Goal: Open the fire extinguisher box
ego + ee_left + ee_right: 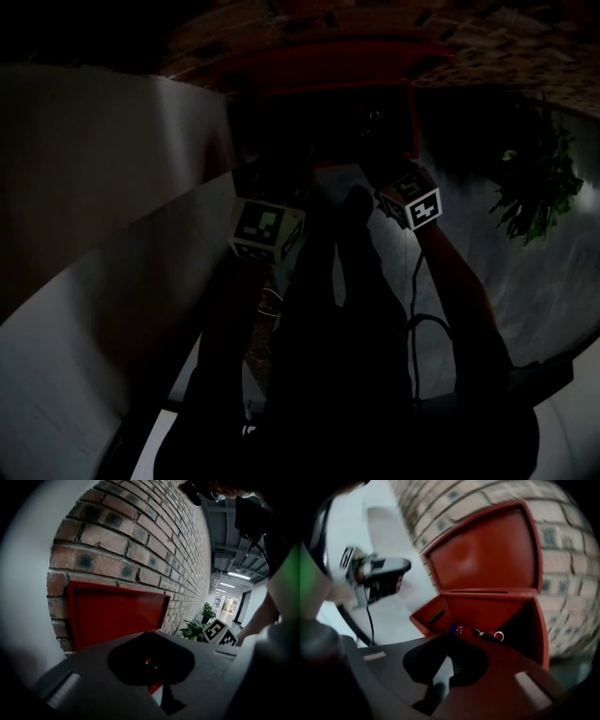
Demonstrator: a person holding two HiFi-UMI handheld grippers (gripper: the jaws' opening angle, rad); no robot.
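Observation:
The red fire extinguisher box (pixel 487 609) stands open against a brick wall (pixel 140 531). Its lid (pixel 487 555) is raised and leans back on the bricks; the left gripper view shows the lid (pixel 117 613) straight ahead. Inside lie extinguisher tops with metal pull rings (pixel 499 635). The head view is very dark: the box rim (pixel 328 89) shows faintly, with my left gripper (pixel 281 178) and right gripper (pixel 380 155) just in front of it. Both sets of jaws are lost in shadow. The left gripper (pixel 377 576) hangs blurred beside the box, apart from it.
Potted plants (pixel 197 627) stand further along the wall, one at the right of the head view (pixel 534 187). A black cable (pixel 412 309) trails over the pale floor (pixel 112 281). A lit corridor (pixel 229 602) runs beyond.

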